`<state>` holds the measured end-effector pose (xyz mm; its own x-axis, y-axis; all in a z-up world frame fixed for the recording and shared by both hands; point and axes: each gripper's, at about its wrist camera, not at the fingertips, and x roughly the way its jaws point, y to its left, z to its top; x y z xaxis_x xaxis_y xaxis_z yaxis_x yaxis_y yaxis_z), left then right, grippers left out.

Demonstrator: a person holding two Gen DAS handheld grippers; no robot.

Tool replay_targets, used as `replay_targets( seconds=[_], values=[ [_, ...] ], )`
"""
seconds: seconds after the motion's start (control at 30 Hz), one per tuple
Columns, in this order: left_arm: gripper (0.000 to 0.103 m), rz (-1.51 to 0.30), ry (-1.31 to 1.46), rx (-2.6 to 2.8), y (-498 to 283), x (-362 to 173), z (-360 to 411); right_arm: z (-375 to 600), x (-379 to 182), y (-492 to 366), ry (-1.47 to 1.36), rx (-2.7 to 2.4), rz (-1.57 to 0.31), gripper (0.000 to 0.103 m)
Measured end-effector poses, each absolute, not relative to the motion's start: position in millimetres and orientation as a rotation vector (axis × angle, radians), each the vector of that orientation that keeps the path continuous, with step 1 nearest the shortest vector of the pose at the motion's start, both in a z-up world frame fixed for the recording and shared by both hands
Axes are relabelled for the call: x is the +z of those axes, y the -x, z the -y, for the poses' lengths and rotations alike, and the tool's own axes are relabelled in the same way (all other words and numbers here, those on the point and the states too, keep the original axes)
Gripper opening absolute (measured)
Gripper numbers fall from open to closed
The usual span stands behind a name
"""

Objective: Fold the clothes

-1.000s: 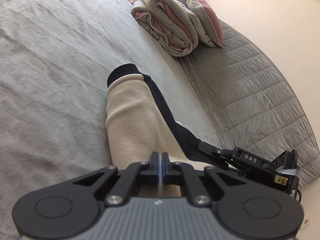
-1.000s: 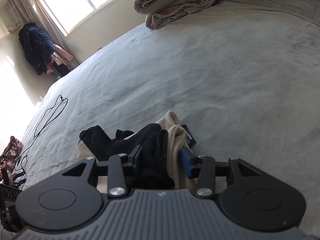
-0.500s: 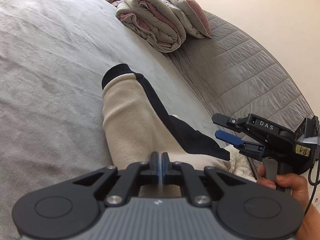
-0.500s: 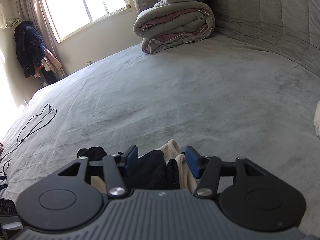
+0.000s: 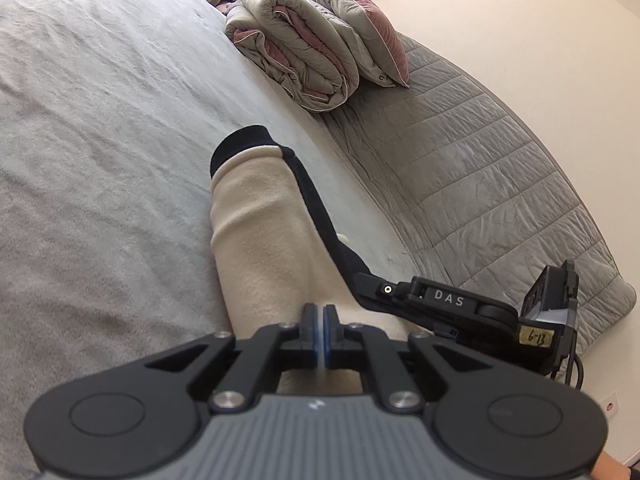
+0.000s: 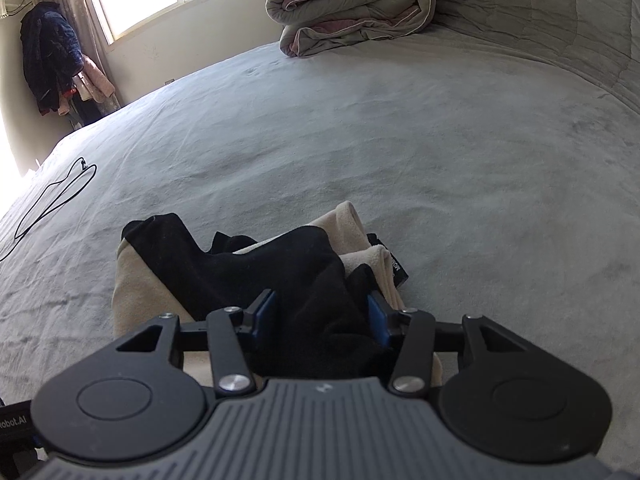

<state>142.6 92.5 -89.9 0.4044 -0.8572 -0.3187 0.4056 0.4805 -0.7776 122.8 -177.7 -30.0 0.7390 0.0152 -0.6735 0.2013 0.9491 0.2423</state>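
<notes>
A beige fleece garment [image 5: 264, 240] with black trim and a black cuff lies lengthwise on the grey bed [image 5: 100, 160]. My left gripper [image 5: 322, 314] is shut just above its near end, pads pressed together, and I cannot see fabric between them. In the right wrist view the garment's bunched black and beige end [image 6: 296, 264] sits between the spread fingers of my right gripper [image 6: 322, 308], which is open around it. From the left wrist view, one right finger [image 5: 372, 284] touches the black edge.
A folded quilt [image 5: 296, 52] with a pillow [image 5: 360, 28] on it lies at the head of the bed, beside a quilted grey cover [image 5: 480, 184]. A black cable [image 6: 52, 200] trails on the bed's left side. Clothes [image 6: 52, 60] hang by the window.
The right gripper was lifted clear of the garment half a second ago; now it is back down with the bunched fabric between its fingers. The left gripper stays shut in place.
</notes>
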Motion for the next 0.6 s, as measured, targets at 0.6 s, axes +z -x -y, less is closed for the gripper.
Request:
replay_targets(
  seconds=[0.6],
  values=[
    [0.034,-0.711,0.506,-0.791,-146,-29,-97,187,-6,-112,-0.346,-0.232,-0.686,0.055]
  ],
)
